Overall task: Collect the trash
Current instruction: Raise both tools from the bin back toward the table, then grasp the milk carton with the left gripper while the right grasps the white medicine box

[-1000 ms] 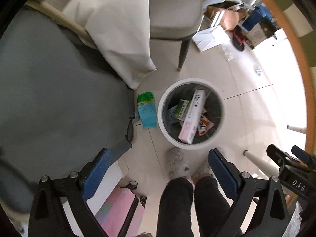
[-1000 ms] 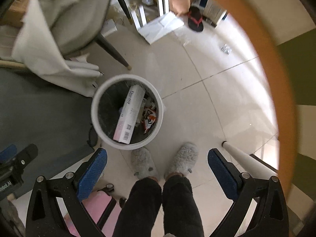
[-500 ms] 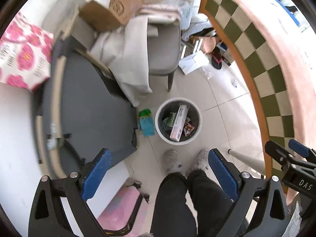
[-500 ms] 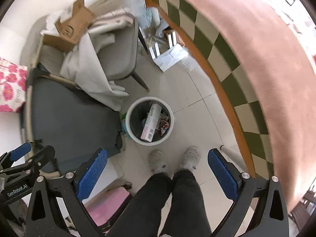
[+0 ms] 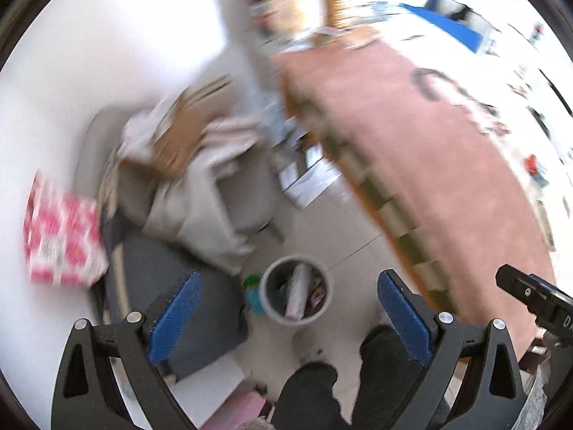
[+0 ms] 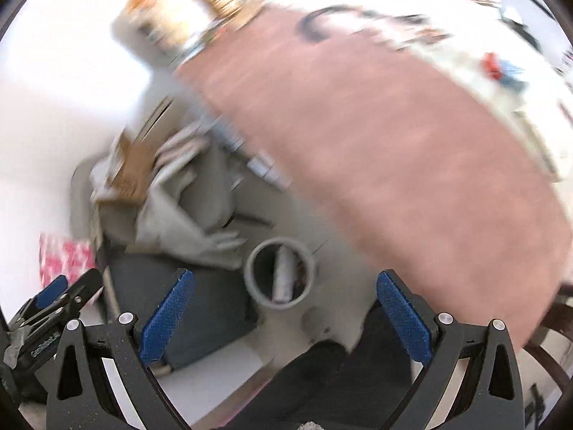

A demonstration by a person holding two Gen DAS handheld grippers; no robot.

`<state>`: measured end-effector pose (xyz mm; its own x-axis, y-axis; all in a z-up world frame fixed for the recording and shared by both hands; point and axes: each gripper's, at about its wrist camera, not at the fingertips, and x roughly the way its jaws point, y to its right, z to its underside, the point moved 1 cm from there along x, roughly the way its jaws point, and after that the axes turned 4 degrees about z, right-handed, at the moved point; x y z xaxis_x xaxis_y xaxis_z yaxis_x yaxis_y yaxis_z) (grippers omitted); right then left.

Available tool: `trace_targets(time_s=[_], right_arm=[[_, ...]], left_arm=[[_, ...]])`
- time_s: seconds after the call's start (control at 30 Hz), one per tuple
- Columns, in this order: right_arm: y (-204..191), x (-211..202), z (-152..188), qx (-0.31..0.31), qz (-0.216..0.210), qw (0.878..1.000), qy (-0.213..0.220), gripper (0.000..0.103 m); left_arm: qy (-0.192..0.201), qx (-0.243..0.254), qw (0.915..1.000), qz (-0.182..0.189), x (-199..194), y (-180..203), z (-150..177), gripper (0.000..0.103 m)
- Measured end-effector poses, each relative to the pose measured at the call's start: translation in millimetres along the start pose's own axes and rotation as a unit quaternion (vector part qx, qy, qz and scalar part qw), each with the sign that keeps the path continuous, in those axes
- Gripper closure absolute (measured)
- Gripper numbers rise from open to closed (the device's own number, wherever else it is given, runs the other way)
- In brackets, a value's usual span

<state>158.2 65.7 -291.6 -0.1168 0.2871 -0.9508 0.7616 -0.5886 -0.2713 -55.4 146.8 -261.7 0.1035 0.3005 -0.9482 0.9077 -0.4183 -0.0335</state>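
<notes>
A round white trash bin stands on the tiled floor far below, with a long white box and other wrappers in it. It also shows in the right wrist view. My left gripper is open and empty, high above the bin. My right gripper is open and empty too, at a similar height. A green and blue carton lies on the floor left of the bin. Both views are blurred by motion.
A pink-topped table with a checkered edge fills the right side, with small items along its far edge. A grey chair piled with cloth and a cardboard box stands behind the bin. A dark grey mat lies left. The person's legs are below.
Both grippers have risen well above the floor and tilted up. The bin has shrunk in view and the tabletop has come into sight. Both stay open and empty.
</notes>
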Motion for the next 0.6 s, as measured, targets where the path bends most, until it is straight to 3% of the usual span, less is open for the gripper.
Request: trace_targets(time_s=[0.17,0.37,0.47,0.6], right_arm=[[141,-17,-73,0.041,0.083,0.996,0.003,0.0],[310,18,-152,0.043,0.192,0.978,-0.076,0.0],[357,48,-174,0.022,0.214,0.969,-0.12,0.0],[388,80,-187,-0.012,0.206,0.966,-0.156,0.0]], left_arm=[[0.015,0.079,0.9968,0.007,10,120,-59,0.002],[0.017,0.2,0.9796,-0.009,58,286,-118,0.002],[0.004,0.253,0.9674,-0.012,89,345,-125,0.002],[-0.017,0.3,0.9536,-0.015,128,388,-122,0.002]])
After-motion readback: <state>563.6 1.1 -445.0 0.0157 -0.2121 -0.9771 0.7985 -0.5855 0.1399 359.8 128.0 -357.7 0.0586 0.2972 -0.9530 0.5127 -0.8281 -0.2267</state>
